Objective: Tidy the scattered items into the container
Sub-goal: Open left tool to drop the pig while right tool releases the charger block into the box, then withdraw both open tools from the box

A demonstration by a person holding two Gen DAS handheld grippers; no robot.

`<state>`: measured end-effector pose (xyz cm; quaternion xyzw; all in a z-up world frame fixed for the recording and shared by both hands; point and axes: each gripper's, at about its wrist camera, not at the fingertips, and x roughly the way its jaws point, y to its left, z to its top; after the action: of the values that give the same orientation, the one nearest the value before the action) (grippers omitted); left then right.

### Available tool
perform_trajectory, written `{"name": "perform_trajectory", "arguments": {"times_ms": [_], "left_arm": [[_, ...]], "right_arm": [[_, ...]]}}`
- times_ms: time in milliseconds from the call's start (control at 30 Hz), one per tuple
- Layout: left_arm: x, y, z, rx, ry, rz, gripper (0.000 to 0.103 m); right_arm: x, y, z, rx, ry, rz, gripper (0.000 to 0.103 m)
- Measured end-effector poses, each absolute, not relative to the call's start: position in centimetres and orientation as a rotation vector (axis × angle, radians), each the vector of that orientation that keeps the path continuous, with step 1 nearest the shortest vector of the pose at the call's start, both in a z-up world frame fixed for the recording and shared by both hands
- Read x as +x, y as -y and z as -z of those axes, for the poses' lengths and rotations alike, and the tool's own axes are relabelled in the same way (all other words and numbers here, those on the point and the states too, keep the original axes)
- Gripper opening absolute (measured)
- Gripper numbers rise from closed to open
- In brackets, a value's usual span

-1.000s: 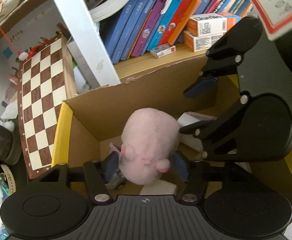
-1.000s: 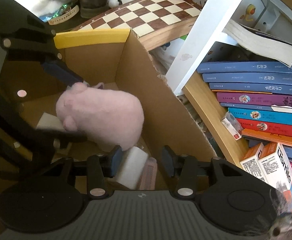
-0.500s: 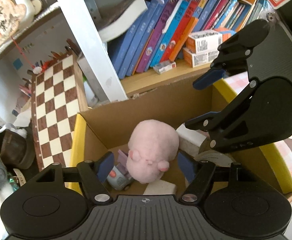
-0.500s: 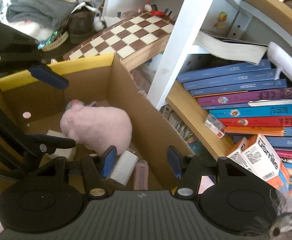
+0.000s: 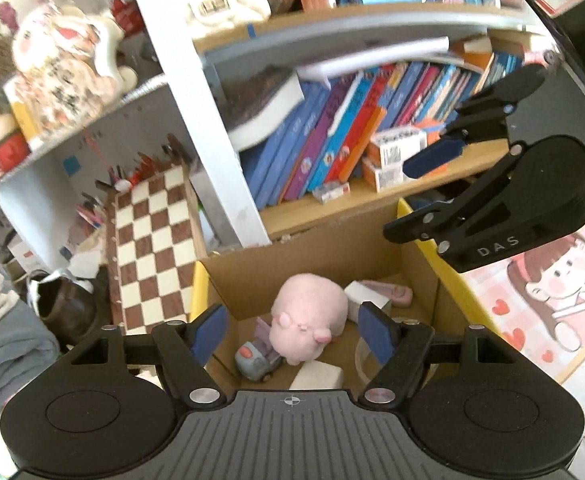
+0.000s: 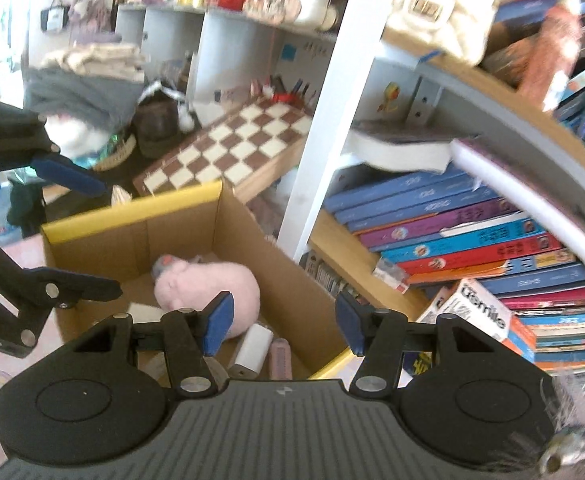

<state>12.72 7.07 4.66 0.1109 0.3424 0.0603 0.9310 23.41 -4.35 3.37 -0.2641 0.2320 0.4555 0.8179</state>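
A cardboard box with yellow rim (image 5: pixel 200 280) (image 6: pixel 132 210) holds a pink plush pig (image 5: pixel 310 316) (image 6: pixel 212 284), a small grey toy car (image 5: pixel 254 362), white blocks (image 5: pixel 318 376) (image 6: pixel 254 346) and a pink item (image 5: pixel 388 292) (image 6: pixel 278 358). My left gripper (image 5: pixel 292 332) is open and empty, well above the box. My right gripper (image 6: pixel 282 322) is open and empty above the box's near corner; it also shows in the left wrist view (image 5: pixel 432 188). The left gripper shows in the right wrist view (image 6: pixel 88 236).
A bookshelf with a white post (image 5: pixel 208 120) (image 6: pixel 324 128) and rows of books (image 5: pixel 348 136) (image 6: pixel 472 232) stands behind the box. A chessboard (image 5: pixel 152 248) (image 6: pixel 232 148) leans beside it. Clothes and a brown shoe (image 5: pixel 64 308) lie left. A cartoon-print mat (image 5: pixel 552 300) lies right.
Both grippers have risen and pulled back from the box. The left gripper let go of the pink plush pig, which now lies in the box. Both sets of jaws opened wider.
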Motion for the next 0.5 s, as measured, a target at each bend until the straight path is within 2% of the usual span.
{"name": "perform_trajectory", "arguments": {"times_ms": [167,500], "left_arm": [[10.4,-6.6,-6.4,0.195,-0.63,-0.14,0.08],[7.1,-4.5,-7.4,0.187,-0.586,-0.112,0.081]], "right_arm": [[21.1,5.9,-5.0,-0.537,-0.452,-0.967,0.057],[16.8,9.4,-4.7,-0.572,-0.429,-0.954,0.058]]}}
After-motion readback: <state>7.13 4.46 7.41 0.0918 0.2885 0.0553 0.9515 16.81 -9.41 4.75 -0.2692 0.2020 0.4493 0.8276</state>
